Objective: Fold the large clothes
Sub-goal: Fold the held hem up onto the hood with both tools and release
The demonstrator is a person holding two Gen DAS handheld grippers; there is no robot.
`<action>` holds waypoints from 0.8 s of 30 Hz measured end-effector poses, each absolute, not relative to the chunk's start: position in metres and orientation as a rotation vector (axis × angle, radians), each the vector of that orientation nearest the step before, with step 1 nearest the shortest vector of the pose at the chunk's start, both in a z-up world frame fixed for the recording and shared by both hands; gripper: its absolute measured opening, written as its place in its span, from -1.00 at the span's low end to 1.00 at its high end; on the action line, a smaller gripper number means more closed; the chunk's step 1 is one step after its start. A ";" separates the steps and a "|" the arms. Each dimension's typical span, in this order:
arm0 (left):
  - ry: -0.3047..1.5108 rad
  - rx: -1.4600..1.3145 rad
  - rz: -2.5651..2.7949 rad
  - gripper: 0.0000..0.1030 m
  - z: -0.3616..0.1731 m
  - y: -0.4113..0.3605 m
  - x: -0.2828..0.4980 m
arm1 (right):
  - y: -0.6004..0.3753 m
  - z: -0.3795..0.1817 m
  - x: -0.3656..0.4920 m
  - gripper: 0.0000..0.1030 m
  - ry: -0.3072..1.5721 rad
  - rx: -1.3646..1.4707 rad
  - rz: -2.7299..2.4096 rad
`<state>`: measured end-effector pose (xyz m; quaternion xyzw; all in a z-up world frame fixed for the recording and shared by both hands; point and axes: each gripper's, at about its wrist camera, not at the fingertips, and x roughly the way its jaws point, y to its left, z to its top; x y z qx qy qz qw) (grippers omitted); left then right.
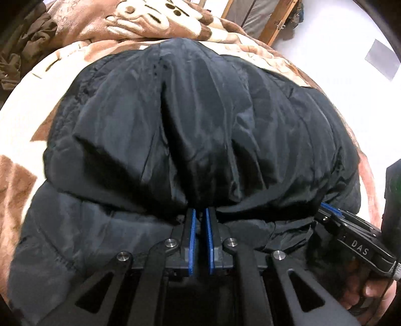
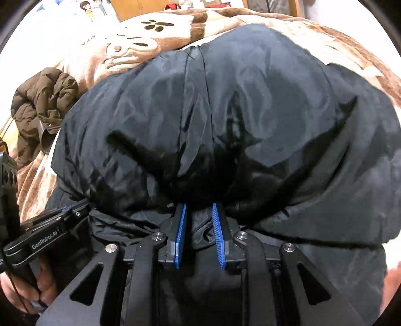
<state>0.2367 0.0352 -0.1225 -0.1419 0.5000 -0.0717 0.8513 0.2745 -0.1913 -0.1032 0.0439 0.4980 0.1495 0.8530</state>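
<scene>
A large black puffy jacket (image 1: 190,120) lies spread on a brown and cream blanket (image 1: 22,110), with one layer lifted and folded over toward the far side. My left gripper (image 1: 199,212) is shut on the near edge of that lifted layer, its blue pads close together and its tips buried in the cloth. In the right wrist view the same jacket (image 2: 238,105) fills the frame. There my right gripper (image 2: 199,207) pinches a tuck of the same edge between its blue pads. The two grippers sit side by side: the right gripper (image 1: 330,210) shows at the left view's right edge.
A crumpled brown jacket (image 2: 42,105) lies on the blanket (image 2: 338,42) to the left. A wooden frame (image 1: 275,22) and a white wall stand beyond the bed. A person's hand (image 2: 37,288) holds the left gripper's handle.
</scene>
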 end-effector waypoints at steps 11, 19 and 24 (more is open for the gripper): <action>0.920 -0.293 -0.039 -0.80 -0.078 0.076 0.260 | -0.247 -0.064 0.305 -0.56 0.940 0.154 0.218; 0.965 -0.246 -0.069 -0.80 -0.109 0.064 0.276 | -0.241 -0.085 0.312 -0.59 0.970 0.094 0.205; 0.929 -0.311 -0.077 -0.80 -0.077 0.075 0.251 | -0.245 -0.046 0.279 -0.56 0.912 0.158 0.230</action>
